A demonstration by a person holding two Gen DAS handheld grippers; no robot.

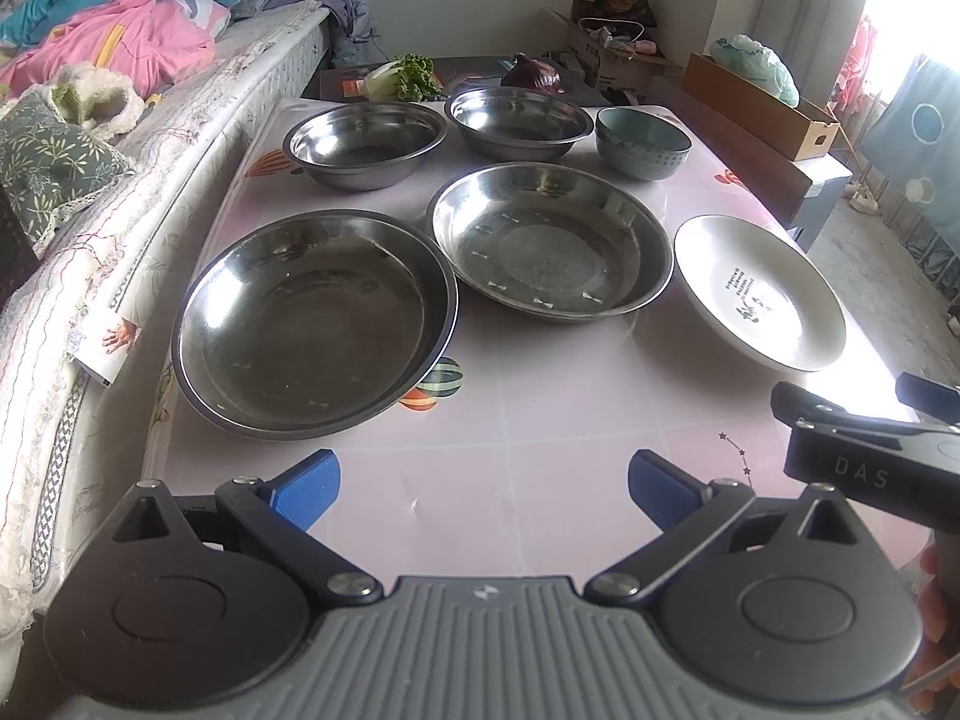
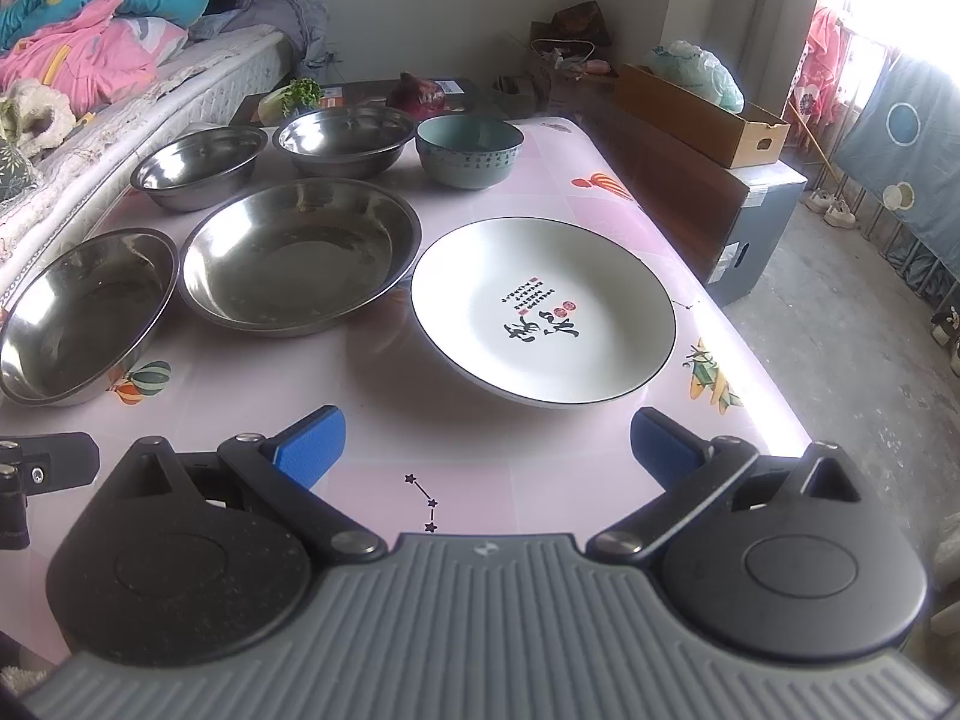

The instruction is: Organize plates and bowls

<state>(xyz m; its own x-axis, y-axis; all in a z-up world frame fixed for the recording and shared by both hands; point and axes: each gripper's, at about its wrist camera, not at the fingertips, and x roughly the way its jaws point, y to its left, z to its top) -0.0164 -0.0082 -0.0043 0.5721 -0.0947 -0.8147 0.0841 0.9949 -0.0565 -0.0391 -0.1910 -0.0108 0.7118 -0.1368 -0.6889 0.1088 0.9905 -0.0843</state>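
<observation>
On the pink table (image 1: 510,456) lie two wide steel plates, one near left (image 1: 312,324) and one in the middle (image 1: 549,240). A white ceramic plate (image 2: 543,312) with black lettering sits at the right. Behind them stand two steel bowls (image 1: 366,144) (image 1: 519,120) and a green ceramic bowl (image 1: 642,141). My left gripper (image 1: 483,489) hovers open over the near table edge, in front of the left steel plate. My right gripper (image 2: 486,447) is open just short of the white plate. Nothing is between either pair of blue fingers.
A bed (image 1: 120,138) with quilts and clothes runs along the table's left side. Vegetables (image 1: 402,78) and a dark red cabbage (image 1: 534,75) lie beyond the far edge. A cardboard box (image 2: 702,114) rests on a low cabinet to the right. Bare floor (image 2: 840,324) is at right.
</observation>
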